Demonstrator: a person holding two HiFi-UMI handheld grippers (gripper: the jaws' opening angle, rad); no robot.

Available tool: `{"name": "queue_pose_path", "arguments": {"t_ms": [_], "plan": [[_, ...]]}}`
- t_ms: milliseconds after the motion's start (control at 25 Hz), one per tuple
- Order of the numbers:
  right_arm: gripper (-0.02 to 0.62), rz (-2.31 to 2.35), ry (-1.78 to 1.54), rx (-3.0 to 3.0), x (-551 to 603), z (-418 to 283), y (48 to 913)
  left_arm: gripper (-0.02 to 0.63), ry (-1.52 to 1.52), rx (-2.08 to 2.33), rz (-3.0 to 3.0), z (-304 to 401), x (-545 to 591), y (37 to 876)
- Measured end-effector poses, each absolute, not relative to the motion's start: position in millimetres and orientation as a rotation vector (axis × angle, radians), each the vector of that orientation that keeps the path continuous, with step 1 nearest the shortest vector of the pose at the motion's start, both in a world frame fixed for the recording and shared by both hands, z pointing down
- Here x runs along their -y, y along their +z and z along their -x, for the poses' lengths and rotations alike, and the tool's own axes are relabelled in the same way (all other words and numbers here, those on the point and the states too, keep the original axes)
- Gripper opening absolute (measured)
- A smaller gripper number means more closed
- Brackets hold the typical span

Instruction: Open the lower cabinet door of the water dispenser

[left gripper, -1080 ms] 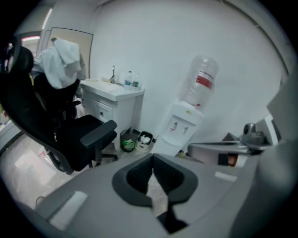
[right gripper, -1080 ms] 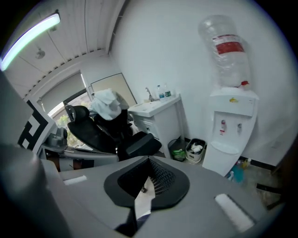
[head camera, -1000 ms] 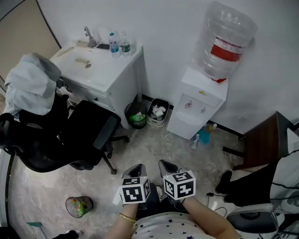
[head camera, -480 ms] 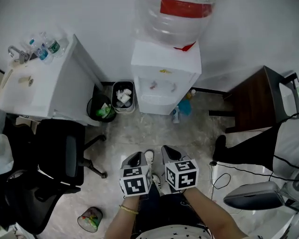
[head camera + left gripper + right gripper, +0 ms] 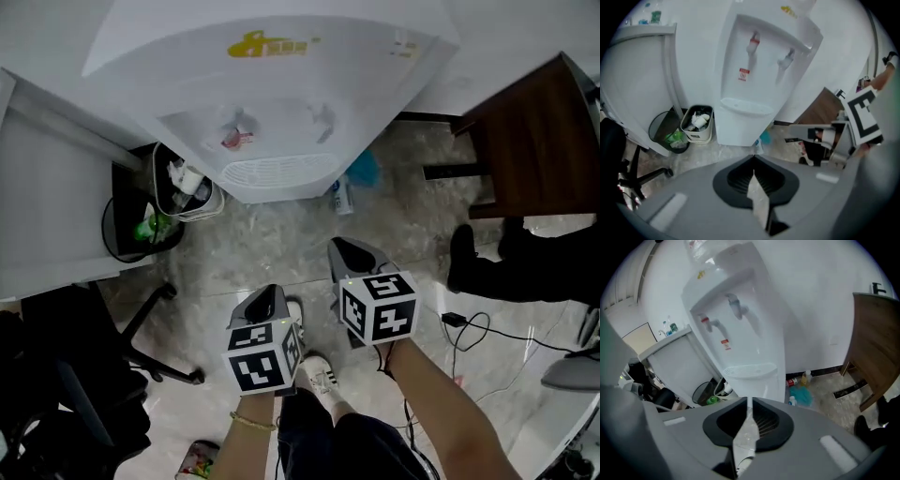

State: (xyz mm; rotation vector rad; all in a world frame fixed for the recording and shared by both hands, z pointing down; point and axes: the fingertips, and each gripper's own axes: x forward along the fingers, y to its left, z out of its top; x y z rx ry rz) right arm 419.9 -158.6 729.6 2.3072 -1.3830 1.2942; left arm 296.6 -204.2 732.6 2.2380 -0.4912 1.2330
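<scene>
The white water dispenser (image 5: 272, 84) stands just ahead, its red and blue taps above a drip tray (image 5: 279, 172). Its lower cabinet door (image 5: 738, 130) is closed in the left gripper view and shows below the tray as the same door (image 5: 765, 386) in the right gripper view; the head view hides it under the tray. My left gripper (image 5: 266, 300) and right gripper (image 5: 350, 253) hover side by side over the floor, short of the dispenser, pointing down toward it. The left gripper (image 5: 753, 163) and the right gripper (image 5: 749, 401) are both shut and empty.
A white bin (image 5: 191, 188) and a black wire bin (image 5: 139, 223) stand left of the dispenser beside a white cabinet (image 5: 47, 187). A blue bottle (image 5: 362, 170) lies at its right foot. A dark wooden table (image 5: 534, 131), a cable (image 5: 478, 328) and an office chair (image 5: 84, 384) flank me.
Both grippers have dropped and moved forward toward the dispenser, which now fills the top of the head view. The bottle on top has left the frame.
</scene>
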Motion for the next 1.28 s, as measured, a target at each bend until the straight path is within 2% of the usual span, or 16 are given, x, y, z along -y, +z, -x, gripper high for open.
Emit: {"name": "queue_pose_path", "arguments": {"t_ms": [80,160,320,560,880,1080,1280], "plan": [[0.14,-2.324,1.306,1.37,157.4,-434.5,770.8,0.007,1.255,0.468,-2.239,-303.2,203.1,770.4],[0.154,-2.341,1.274,1.359,156.3,-453.4,805.8,0.008,1.277,0.461,-2.25,-311.1,202.7,803.2],[0.255,-2.317,1.099,1.396,165.2,-487.0,852.0,0.008,1.32,0.446,-2.272,-325.0,202.7,848.7],[0.347,-2.3,0.911,1.445,206.1,-531.8,874.8,0.008,1.328,0.438,-2.293,-342.8,218.3,880.9],[0.351,-2.313,0.849,1.424,227.6,-554.9,875.5,0.008,1.312,0.436,-2.248,-338.0,230.0,893.9],[0.308,-2.31,0.88,1.377,221.1,-549.1,876.4,0.008,1.299,0.454,-2.247,-336.0,236.5,895.8],[0.244,-2.346,0.927,1.359,192.6,-513.1,873.7,0.008,1.263,0.47,-2.274,-326.5,231.8,890.5]]}}
